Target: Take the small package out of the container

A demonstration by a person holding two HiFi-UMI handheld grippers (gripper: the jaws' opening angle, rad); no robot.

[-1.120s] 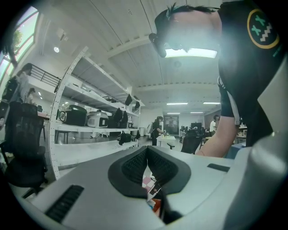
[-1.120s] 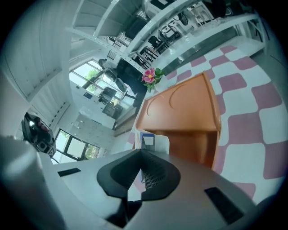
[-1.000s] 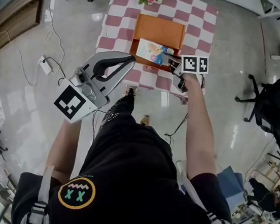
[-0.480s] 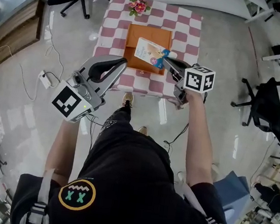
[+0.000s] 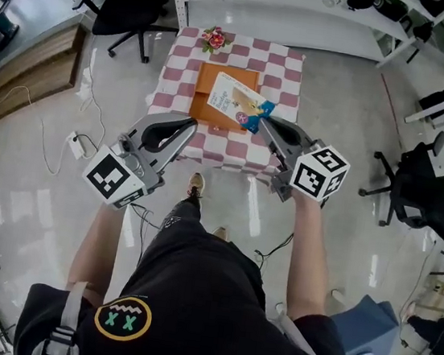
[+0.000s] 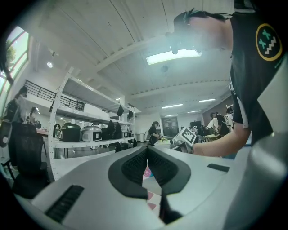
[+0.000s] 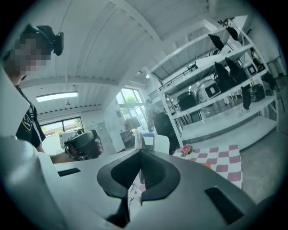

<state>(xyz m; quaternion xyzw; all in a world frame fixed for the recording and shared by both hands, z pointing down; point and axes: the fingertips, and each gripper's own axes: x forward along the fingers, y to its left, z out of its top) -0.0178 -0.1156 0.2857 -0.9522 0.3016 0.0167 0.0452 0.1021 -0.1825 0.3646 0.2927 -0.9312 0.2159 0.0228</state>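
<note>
Small package gripped by the right tongs, above the orange container

Nearest the person, the left tongs [image 5: 192, 122] are clenched on nothing, tips meeting just short of the orange container's [image 5: 213, 106] near left corner. The right tongs [image 5: 260, 121] are clamped on the small package's [image 5: 234, 98] near corner, at the container's near right corner. The package is held in the air, and in the head view it overlaps the container's right half. The container sits on the checkered bench [image 5: 291, 68]. Pink flowers [image 5: 216, 39] lie beyond its far edge.
</note>
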